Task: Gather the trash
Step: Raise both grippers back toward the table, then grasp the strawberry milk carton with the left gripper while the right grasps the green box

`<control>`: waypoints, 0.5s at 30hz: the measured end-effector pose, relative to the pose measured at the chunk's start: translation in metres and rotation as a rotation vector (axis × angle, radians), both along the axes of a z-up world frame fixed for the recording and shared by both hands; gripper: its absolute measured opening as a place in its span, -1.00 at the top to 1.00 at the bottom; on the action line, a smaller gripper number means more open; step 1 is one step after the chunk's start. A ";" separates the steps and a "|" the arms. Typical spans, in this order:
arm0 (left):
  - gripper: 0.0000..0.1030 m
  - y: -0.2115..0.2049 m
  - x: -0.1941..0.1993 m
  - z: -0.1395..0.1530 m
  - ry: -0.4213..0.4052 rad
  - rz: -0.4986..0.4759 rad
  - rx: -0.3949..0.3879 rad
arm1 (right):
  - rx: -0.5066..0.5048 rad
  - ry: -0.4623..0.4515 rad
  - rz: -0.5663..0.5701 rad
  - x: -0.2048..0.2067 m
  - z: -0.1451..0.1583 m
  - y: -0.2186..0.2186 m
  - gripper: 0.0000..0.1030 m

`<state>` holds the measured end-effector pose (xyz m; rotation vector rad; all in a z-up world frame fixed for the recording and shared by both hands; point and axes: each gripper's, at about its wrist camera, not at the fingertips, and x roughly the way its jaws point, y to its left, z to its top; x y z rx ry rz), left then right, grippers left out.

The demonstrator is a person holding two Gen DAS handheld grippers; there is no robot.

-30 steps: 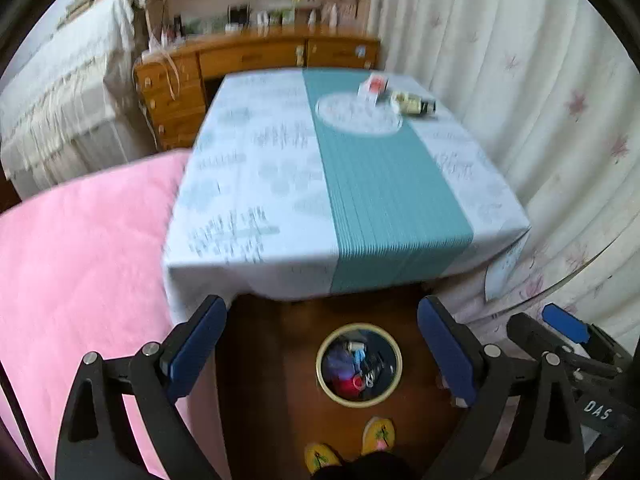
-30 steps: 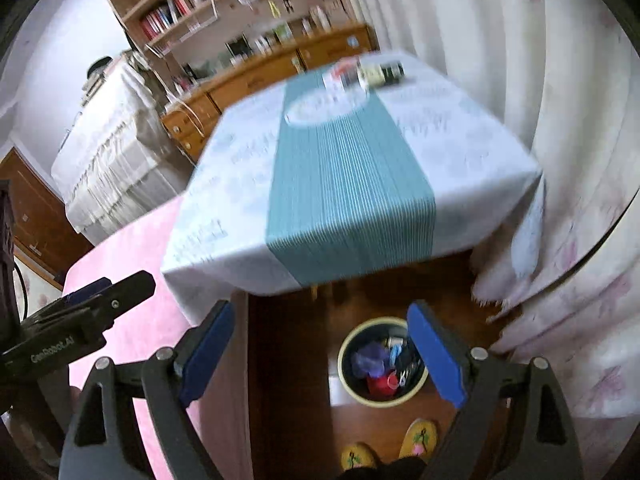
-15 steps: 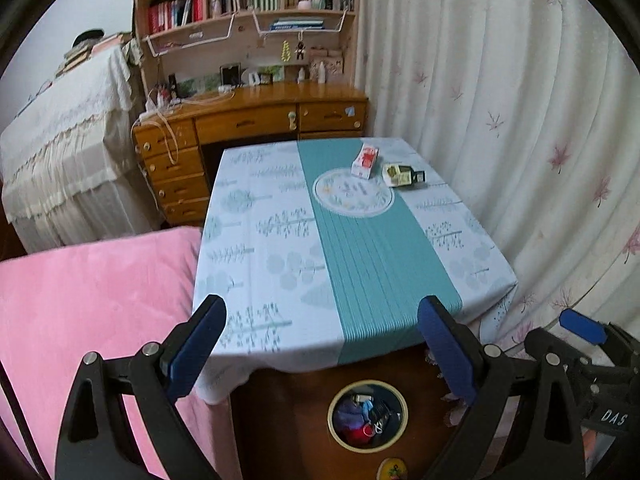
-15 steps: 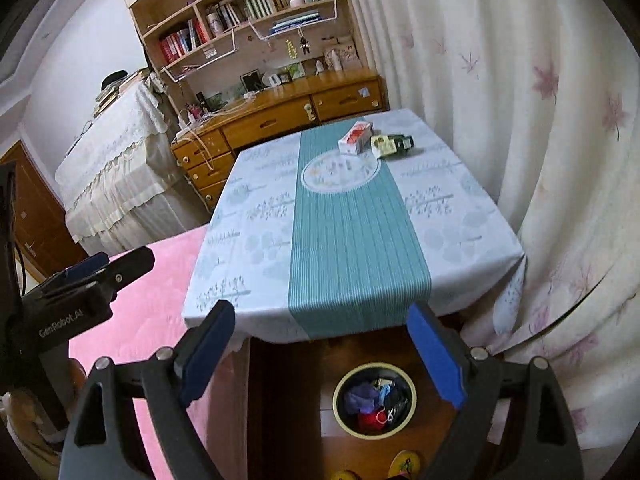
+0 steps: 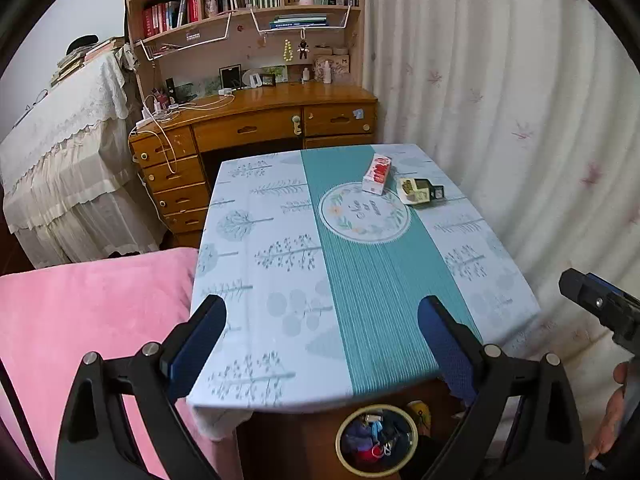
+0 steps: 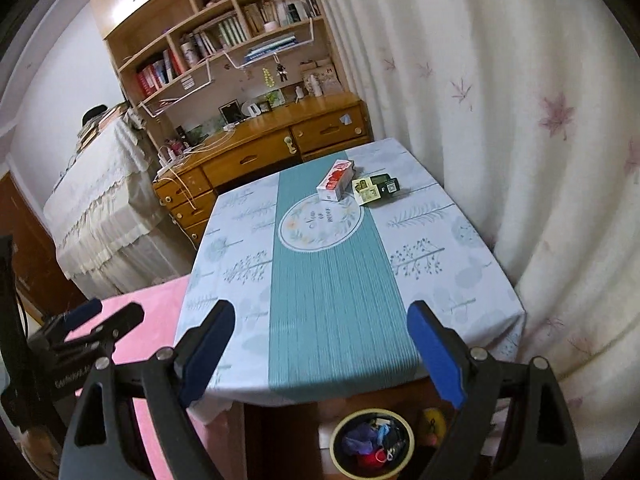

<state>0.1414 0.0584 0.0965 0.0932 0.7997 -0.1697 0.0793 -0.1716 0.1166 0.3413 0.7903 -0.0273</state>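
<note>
A red and white carton (image 5: 377, 173) (image 6: 335, 181) lies at the far end of the clothed table (image 5: 256, 264) (image 6: 452, 264). Beside it on the right sit a pale green packet (image 5: 412, 191) (image 6: 366, 190) and a small dark box (image 5: 434, 192) (image 6: 387, 185). A round yellow-rimmed bin (image 5: 376, 439) (image 6: 373, 443) with trash in it stands on the floor under the near table edge. My left gripper (image 5: 322, 352) is open and empty above the near table edge. My right gripper (image 6: 322, 352) is also open and empty, level with it.
A pink bed cover (image 5: 84, 320) lies left of the table. White curtains (image 5: 500, 100) hang close along the right side. A wooden desk (image 5: 256, 120) with shelves stands behind. The other gripper (image 5: 600, 308) (image 6: 76, 344) shows at each view's edge.
Both grippers have risen and tilted up: the table and its far items now fill the views, and the bin has slid to the bottom edge. Both stayed open.
</note>
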 end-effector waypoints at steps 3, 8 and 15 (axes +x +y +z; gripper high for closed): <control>-0.86 -0.016 0.033 -0.006 -0.014 0.033 0.026 | 0.033 0.020 0.022 0.038 -0.015 -0.019 -0.65; -0.86 -0.059 0.109 -0.029 0.041 0.056 0.052 | 0.100 0.092 0.058 0.116 -0.051 -0.059 -0.57; -0.86 -0.135 0.222 -0.080 0.164 0.017 0.087 | 0.205 0.224 0.094 0.231 -0.116 -0.114 -0.56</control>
